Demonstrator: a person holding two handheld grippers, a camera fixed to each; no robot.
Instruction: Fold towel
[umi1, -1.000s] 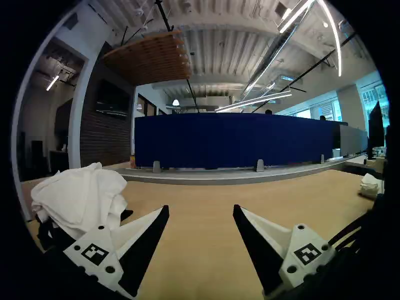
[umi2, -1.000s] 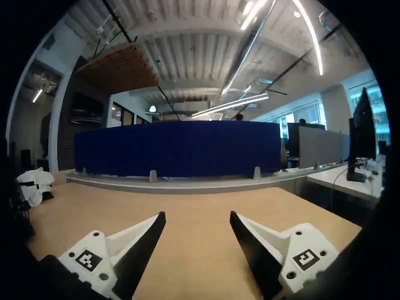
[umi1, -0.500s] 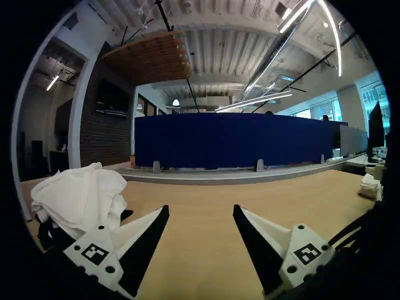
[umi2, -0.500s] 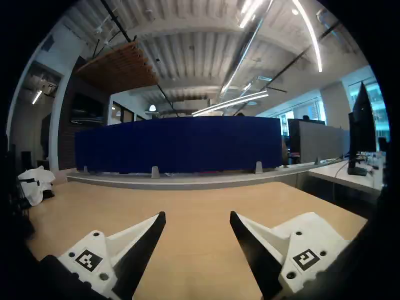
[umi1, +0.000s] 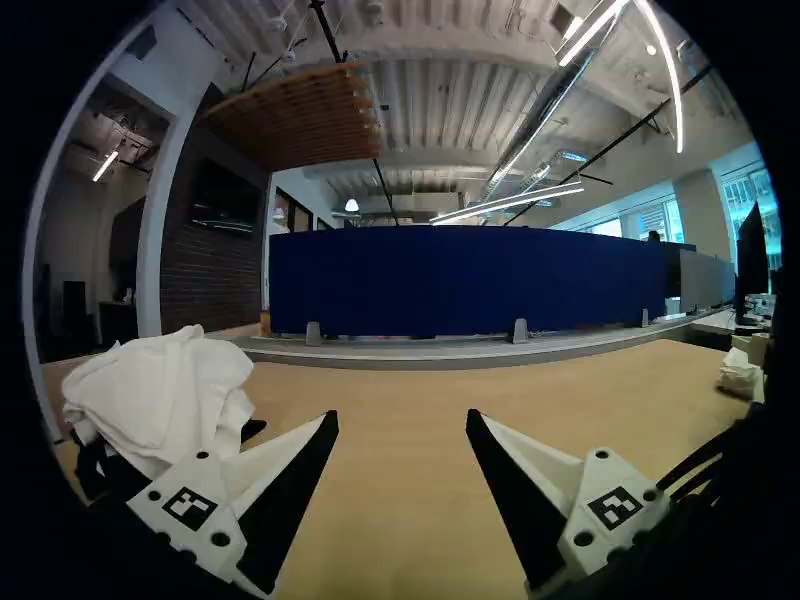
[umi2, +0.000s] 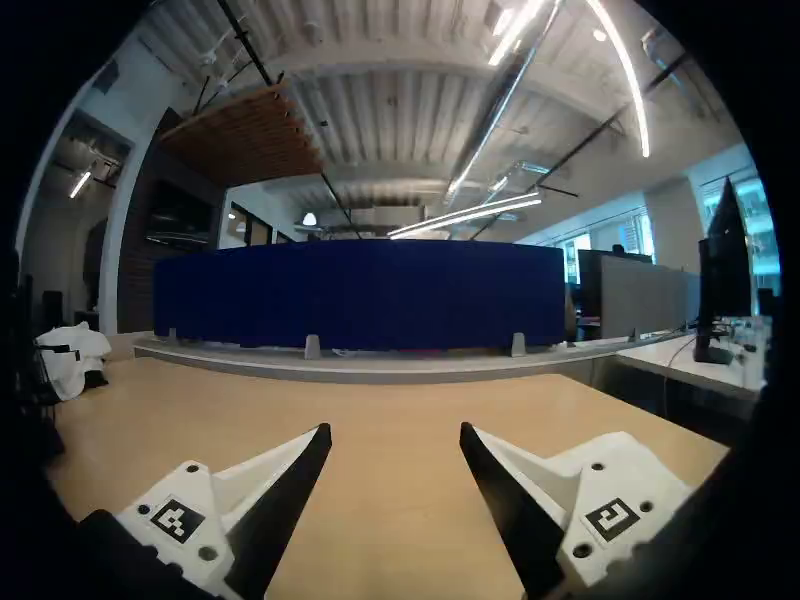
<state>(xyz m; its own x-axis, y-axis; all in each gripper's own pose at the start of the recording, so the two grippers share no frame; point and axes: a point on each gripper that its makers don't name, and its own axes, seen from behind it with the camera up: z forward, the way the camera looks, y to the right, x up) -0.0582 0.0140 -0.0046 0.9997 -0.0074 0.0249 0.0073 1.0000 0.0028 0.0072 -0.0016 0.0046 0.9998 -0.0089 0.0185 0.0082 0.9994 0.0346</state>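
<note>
A crumpled white towel (umi1: 160, 395) lies heaped on the wooden table (umi1: 420, 400) at the left of the left gripper view, just beyond that gripper's left finger. My left gripper (umi1: 400, 425) is open and holds nothing, low over the table. In the right gripper view the same white towel (umi2: 68, 358) shows small at the far left edge. My right gripper (umi2: 393, 435) is open too, with bare table (umi2: 400, 400) between its fingers.
A blue divider panel (umi1: 470, 282) runs along the table's far edge on a grey rail. A small white crumpled object (umi1: 740, 372) sits at the far right of the left gripper view. A monitor (umi2: 725, 275) stands on a neighbouring desk at right.
The left gripper has stayed still. The right gripper's view has tilted slightly, with the scene sliding a little; both stay open.
</note>
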